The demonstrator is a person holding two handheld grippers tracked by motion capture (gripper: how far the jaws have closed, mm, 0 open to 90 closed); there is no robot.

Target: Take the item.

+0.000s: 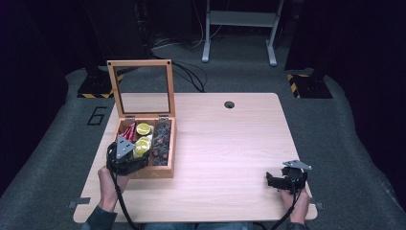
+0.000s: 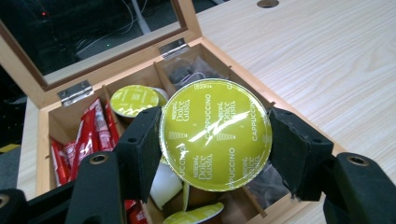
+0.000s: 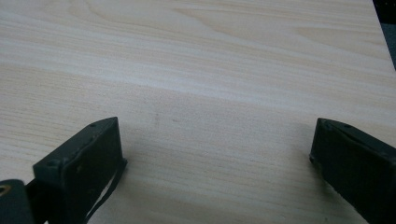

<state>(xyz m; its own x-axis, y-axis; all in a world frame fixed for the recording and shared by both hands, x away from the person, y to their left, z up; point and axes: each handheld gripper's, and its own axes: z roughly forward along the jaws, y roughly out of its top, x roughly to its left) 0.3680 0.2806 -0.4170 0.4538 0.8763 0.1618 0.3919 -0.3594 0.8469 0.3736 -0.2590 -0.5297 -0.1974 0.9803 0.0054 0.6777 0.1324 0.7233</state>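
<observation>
The left tongs (image 2: 215, 140) are clamped on a green coffee capsule (image 2: 215, 134), one black jaw pressing its rim from each side, the foil lid turned flat toward the left gripper view's camera. The capsule hangs over the near end of the open wooden box (image 1: 165, 170), above the middle compartment where more green capsules (image 1: 143, 128) lie. In the high view the left tongs (image 1: 136, 155) sit at about 8 o'clock on the worktop (image 1: 230, 143), right over the box's near half, so the coming move probably turns on one thing: bare worktop lies toward 3 o'clock from the capsule, past the box's right wall and its compartment of dark capsules (image 1: 162, 141). The capsule would need to clear that wall before travelling sideways.

The right tongs (image 3: 215, 154) stand wide apart over bare wood with nothing between them; in the high view they (image 1: 275, 181) rest at about 4 o'clock, well apart from the box. The left hand (image 1: 107, 184) is far the nearer to the box.

The capsule's body is hidden behind its own lid. Red sachets (image 2: 86, 140) fill the left compartment, partly cut off by the jaw. The glass lid (image 1: 142, 88) stands upright at 11 o'clock. The dark capsules are hard to make out.
</observation>
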